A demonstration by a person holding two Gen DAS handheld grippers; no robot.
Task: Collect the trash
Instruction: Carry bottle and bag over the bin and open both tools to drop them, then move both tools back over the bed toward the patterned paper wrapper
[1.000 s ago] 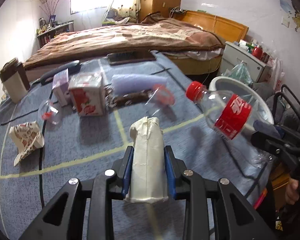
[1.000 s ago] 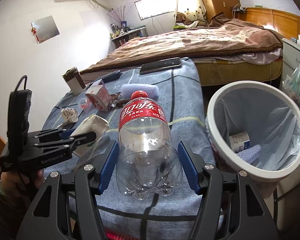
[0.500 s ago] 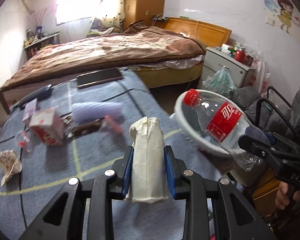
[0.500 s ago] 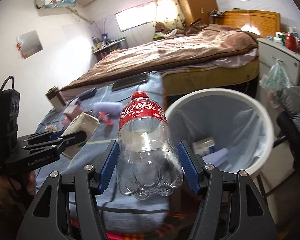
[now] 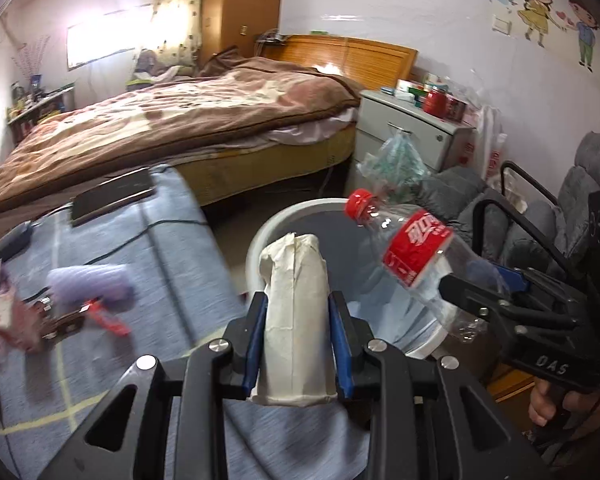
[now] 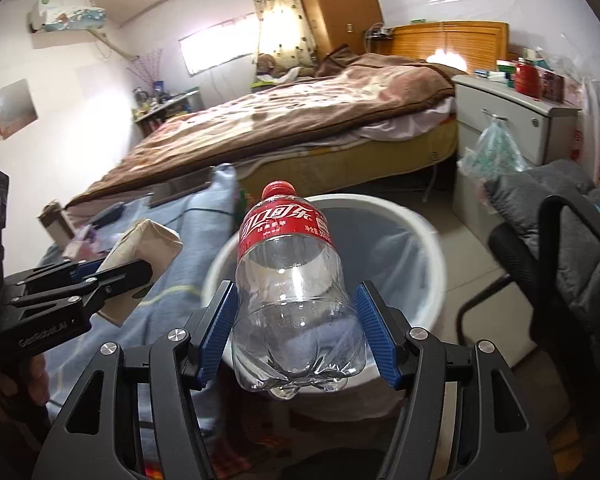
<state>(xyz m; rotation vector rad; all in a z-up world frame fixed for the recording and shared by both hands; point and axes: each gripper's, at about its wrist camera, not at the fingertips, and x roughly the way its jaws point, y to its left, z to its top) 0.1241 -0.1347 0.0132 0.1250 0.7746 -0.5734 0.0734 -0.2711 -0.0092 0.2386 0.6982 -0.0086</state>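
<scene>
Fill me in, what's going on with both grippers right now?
A person is clearing trash off the blue quilted table cover. The left gripper is shut on a cream folded paper carton, and the right gripper is shut on an empty clear plastic cola bottle with a red label and cap. Both are held near the white round bin with a clear liner; neither piece has been dropped in. More scraps lie on the cover, blurred.
</scene>
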